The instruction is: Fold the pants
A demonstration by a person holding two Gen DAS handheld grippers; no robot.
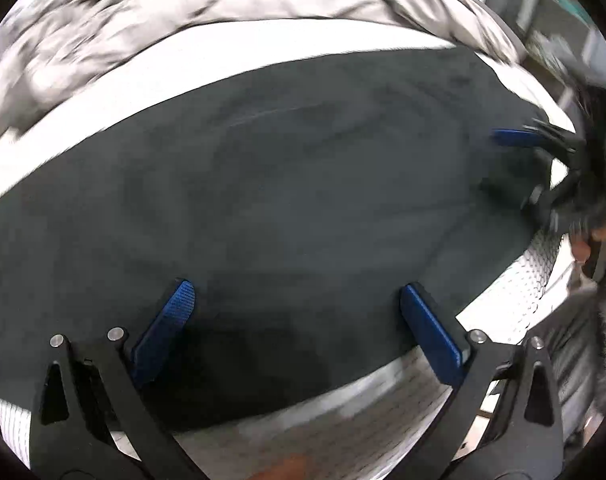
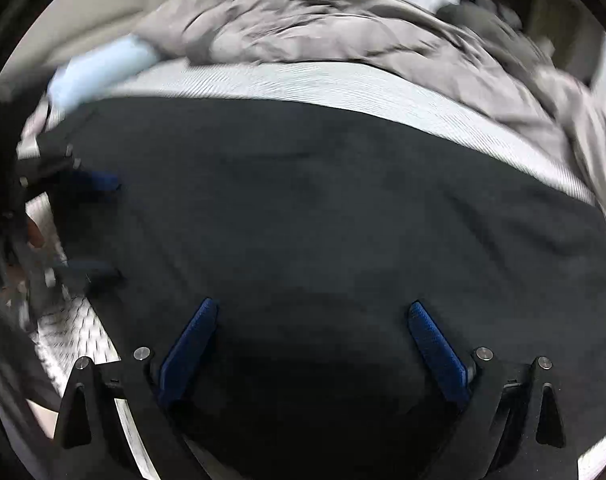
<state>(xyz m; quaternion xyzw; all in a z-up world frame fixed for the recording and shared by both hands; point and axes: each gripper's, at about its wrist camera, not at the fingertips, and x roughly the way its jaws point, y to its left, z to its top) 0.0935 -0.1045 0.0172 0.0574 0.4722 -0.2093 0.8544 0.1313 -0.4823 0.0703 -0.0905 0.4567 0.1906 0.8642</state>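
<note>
- pants (image 1: 287, 200) are lying flat across the near part of the mattress (image 1: 231, 60), dark fabric spread wide, looks like they've got one fold in them or are at least smoothed out. hard to say which end is the waistband from here, too dark and a bit blurry.
- left gripper (image 1: 297, 300) has its jaws spread wide, nothing pinched. it hangs low over the near edge of the pants, blue pads (image 1: 163, 328) either side of bare cloth. can't tell if the tips are touching the fabric or just above it.
- right gripper (image 2: 313, 320) same story, jaws wide apart over the dark cloth with nothing between them. in the left wrist view i can see it coming in from the right edge, a hand (image 1: 603, 240) wrapped round the handle.
- my read on why both are spread: they're lined up on the same long edge, one toward each end, so i can nip both corners together and carry that edge over evenly. grab with only one and the fabric would skew.
- crumpled grey duvet (image 2: 343, 28) is pushed back toward the far side, which leaves a strip of bare sheet beyond the pants. handy, that's the landing room for the fold.
- something pale blue (image 2: 103, 68) sits at the far left by the duvet, maybe a pillow, well apart from the pants so not in the way.
- next i'd guess: drop a touch, close on the hem edge, lift and fold across. thick soft cloth, so watch for grabbing only the top layer.
</note>
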